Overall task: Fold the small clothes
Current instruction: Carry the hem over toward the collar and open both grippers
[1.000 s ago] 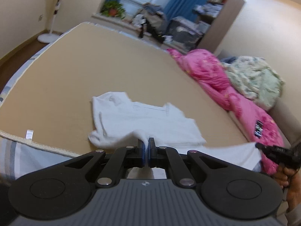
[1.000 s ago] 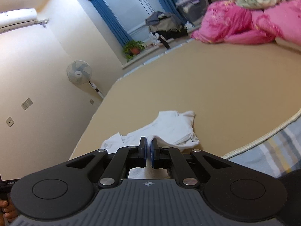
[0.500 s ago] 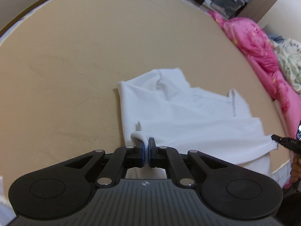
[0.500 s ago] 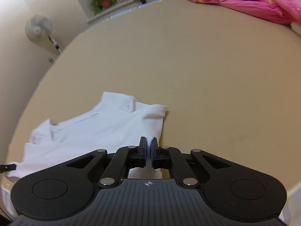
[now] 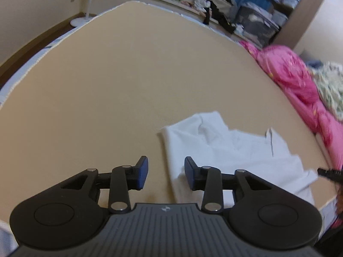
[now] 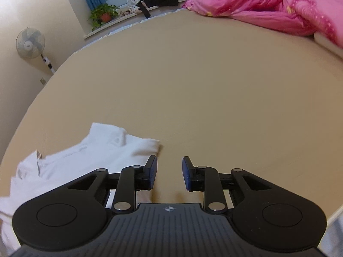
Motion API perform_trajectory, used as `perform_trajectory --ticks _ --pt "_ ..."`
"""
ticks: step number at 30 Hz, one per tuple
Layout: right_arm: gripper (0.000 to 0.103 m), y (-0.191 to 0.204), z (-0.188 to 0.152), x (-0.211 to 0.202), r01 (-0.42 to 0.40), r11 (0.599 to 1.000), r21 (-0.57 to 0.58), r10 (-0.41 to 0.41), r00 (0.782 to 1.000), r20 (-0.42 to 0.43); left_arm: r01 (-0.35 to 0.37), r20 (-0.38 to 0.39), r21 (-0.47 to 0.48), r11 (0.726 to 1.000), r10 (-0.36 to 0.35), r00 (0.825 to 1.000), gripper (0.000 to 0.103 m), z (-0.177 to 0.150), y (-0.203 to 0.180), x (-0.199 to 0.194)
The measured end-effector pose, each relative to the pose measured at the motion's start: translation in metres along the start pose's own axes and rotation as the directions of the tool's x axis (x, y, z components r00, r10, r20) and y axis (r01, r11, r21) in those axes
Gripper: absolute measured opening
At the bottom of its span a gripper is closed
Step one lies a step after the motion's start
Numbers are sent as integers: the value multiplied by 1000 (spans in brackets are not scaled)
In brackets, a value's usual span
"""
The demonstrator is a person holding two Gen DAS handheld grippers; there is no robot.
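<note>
Both tools are seen spread wide, nothing held. The left tool (image 5: 164,172) is poised low over the near left edge of the white garment (image 5: 225,156), 1 blue pad over cloth, the other over bare bed. The right tool (image 6: 169,172) is set just off the garment's (image 6: 85,160) right corner, pads over the tan bed surface (image 6: 214,85).

The garment is laid on the near part of the bed (image 5: 107,85), and 1 fold appears made: a doubled layer is seen along the front, with the collar end and a sleeve visible further out. It looks rumpled, not squared. By the look of it, the task is judged only partly done; further folds and some smoothing are likely left. Beyond, a pink quilt (image 5: 300,85) is heaped at the bed's far side, well apart.
</note>
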State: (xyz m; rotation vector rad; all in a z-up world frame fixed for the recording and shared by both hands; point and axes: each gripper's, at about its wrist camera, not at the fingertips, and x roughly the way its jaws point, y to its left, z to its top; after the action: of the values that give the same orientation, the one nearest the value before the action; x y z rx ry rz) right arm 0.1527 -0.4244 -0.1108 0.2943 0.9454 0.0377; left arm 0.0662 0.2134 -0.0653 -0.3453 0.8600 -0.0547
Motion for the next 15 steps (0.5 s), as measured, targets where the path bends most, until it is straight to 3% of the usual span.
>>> perform_trajectory --ticks 4,7,15 --pt "40 1 -13 3 -48 990 -130 36 996 -87 13 -87 119 993 -3 996 56 -10 -3 -3" --pt "41 6 -22 8 -36 975 -220 6 991 -137 23 -137 204 979 5 991 59 -19 -13 5" --pt "41 25 -26 16 -99 964 -248 56 983 -175 71 -184 327 942 -10 983 59 -24 -43 24"
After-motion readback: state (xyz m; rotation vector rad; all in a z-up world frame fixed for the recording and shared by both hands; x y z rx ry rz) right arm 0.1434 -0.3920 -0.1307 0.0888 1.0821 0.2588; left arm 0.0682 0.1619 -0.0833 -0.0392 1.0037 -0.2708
